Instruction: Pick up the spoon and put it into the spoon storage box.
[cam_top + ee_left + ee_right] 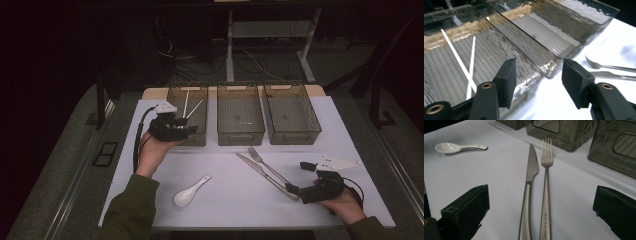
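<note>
My left gripper (192, 130) (539, 65) hovers open at the front corner of the left clear bin (172, 107) (499, 52), with nothing between its fingers. Two white chopsticks (192, 107) (461, 62) lie crossed inside that bin. My right gripper (298, 177) (541, 192) rests low on the table, open wide. The handles of a steel knife (260, 172) (530, 180) and a fork (265, 161) (546, 177) run between its fingers without touching them. A white ceramic spoon (191, 191) (456, 147) lies near the table's front, left of the middle.
Three clear bins stand in a row at the back of the white table (230, 200); the middle bin (240, 136) and the right bin (292, 136) look bare inside. A hand holds each gripper. Dark floor, cables and desk legs lie beyond the table.
</note>
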`<move>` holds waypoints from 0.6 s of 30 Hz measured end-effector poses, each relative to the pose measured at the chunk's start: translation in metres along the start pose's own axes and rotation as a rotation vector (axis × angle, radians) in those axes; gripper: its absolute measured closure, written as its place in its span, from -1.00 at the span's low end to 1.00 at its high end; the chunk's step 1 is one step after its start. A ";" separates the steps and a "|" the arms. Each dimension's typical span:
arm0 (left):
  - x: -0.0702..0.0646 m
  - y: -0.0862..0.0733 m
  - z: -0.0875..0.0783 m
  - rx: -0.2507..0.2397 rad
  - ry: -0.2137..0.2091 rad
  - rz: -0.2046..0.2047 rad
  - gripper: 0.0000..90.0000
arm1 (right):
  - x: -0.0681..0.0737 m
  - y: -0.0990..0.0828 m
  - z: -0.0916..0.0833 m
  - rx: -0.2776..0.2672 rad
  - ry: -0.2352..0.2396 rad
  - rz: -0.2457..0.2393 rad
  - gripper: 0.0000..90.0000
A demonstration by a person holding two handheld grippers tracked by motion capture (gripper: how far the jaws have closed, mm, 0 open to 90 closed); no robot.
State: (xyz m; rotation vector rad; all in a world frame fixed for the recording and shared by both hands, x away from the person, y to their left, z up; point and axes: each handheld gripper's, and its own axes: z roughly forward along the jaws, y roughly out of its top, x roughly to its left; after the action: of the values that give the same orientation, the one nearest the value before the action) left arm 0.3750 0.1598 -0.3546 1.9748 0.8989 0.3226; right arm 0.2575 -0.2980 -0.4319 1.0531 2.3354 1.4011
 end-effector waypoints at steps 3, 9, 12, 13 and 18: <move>-0.009 -0.015 -0.005 0.010 -0.011 0.012 0.26 | -0.001 0.000 0.001 0.001 -0.001 0.000 -0.99; -0.027 -0.049 -0.009 0.064 -0.028 0.039 0.82 | 0.001 0.000 0.001 0.002 0.000 -0.003 -0.99; -0.032 -0.063 -0.008 0.109 -0.054 0.043 0.97 | 0.001 0.000 0.001 0.003 -0.002 -0.007 -0.99; -0.033 -0.066 -0.007 0.130 -0.065 0.045 0.98 | 0.000 0.000 0.000 0.001 -0.004 0.000 -0.99; -0.040 -0.075 0.005 0.203 -0.109 0.069 0.98 | 0.001 0.000 0.000 0.000 -0.004 -0.003 -0.99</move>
State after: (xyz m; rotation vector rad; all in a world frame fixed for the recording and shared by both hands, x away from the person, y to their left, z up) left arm 0.3151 0.1518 -0.4142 2.1914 0.8210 0.1654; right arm 0.2571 -0.2974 -0.4317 1.0517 2.3327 1.3966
